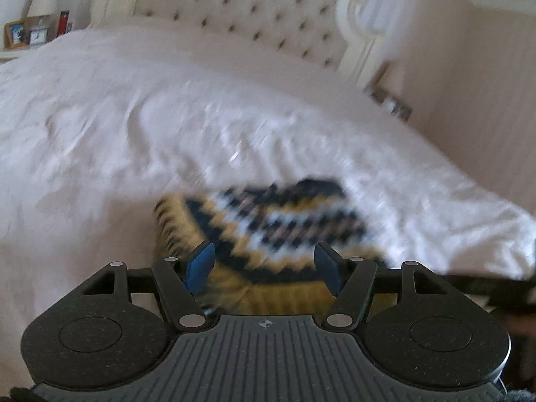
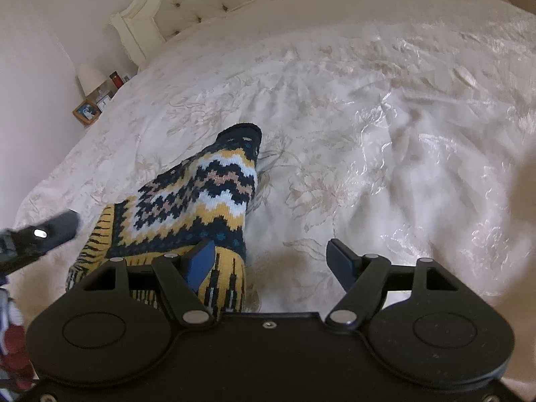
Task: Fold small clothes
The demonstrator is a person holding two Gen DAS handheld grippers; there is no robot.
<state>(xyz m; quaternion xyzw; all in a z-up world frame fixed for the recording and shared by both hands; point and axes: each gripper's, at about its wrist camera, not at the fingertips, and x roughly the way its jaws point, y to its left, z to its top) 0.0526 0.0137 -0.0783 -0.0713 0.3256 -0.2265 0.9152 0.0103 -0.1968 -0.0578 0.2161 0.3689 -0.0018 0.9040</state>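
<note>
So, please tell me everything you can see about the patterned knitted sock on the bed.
The knitted sock looks like thick wool, with zigzag bands in navy, mustard yellow, white and dusty pink. Its tip is dark navy, and the end near the grippers is yellow with dark stripes. It lies flat on the white embroidered bedspread, tip towards the headboard. The right gripper is open; one finger is over the sock's striped end, and contact is unclear.

Knitted sock (image 2: 197,201) flat on white bedspread (image 2: 368,117): navy, yellow, white, tan zigzag bands. Dark toe end points toward headboard, yellow-and-black striped cuff lies nearest camera. Folded over itself at cuff end.
</note>
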